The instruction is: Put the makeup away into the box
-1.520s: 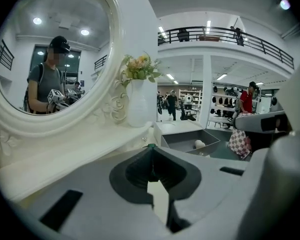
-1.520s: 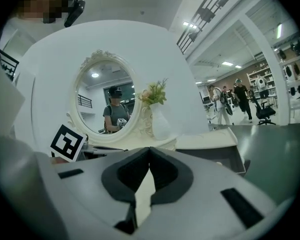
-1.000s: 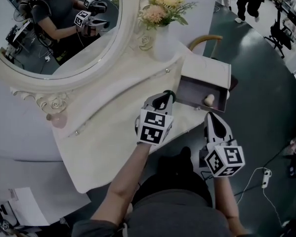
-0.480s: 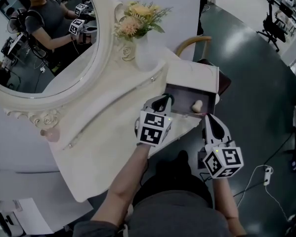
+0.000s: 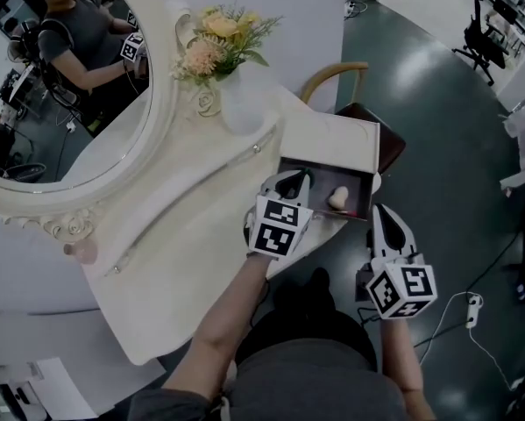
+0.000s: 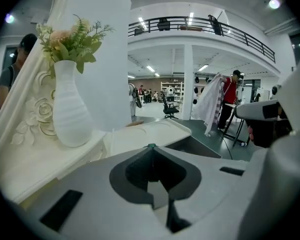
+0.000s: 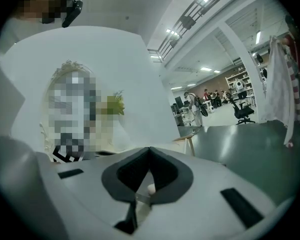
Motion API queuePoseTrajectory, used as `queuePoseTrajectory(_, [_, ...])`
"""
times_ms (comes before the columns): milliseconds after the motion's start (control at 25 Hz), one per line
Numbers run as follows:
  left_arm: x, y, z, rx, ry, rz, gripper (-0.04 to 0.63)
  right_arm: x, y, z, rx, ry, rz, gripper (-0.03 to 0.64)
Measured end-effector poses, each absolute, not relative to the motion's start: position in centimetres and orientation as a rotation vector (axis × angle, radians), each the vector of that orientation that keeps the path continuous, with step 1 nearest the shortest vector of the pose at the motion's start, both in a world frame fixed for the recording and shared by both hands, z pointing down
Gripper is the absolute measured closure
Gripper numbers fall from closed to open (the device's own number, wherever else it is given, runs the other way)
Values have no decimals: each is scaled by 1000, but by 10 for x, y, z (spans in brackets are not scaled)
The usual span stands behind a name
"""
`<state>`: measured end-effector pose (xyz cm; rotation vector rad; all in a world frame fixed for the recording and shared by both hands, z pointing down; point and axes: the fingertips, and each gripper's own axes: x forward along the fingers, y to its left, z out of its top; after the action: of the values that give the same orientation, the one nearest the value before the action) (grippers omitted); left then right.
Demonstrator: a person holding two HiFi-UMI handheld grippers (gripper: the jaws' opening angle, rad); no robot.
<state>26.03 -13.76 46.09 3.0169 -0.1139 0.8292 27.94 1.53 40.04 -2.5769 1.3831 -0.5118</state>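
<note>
Makeup sponge lies in box beside left claw.

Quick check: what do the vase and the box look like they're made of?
Vase: white, matte, finely ribbed, with no shine; probably ceramic, possibly plastic.
Box: smooth pale lid with flat, crisp edges and a dark lining inside; likely board or painted wood, can't tell which.

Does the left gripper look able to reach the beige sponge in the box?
Probably yes: the box is open, nothing covers the sponge, and the left gripper is at its rim, though its jaws are shut.
</note>
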Motion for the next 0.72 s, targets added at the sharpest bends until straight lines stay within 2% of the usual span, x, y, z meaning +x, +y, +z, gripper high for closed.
queuePoseTrajectory(720, [290,-126,512,2964,-47,1107,589,316,22,417,-2568,1340,-572,612])
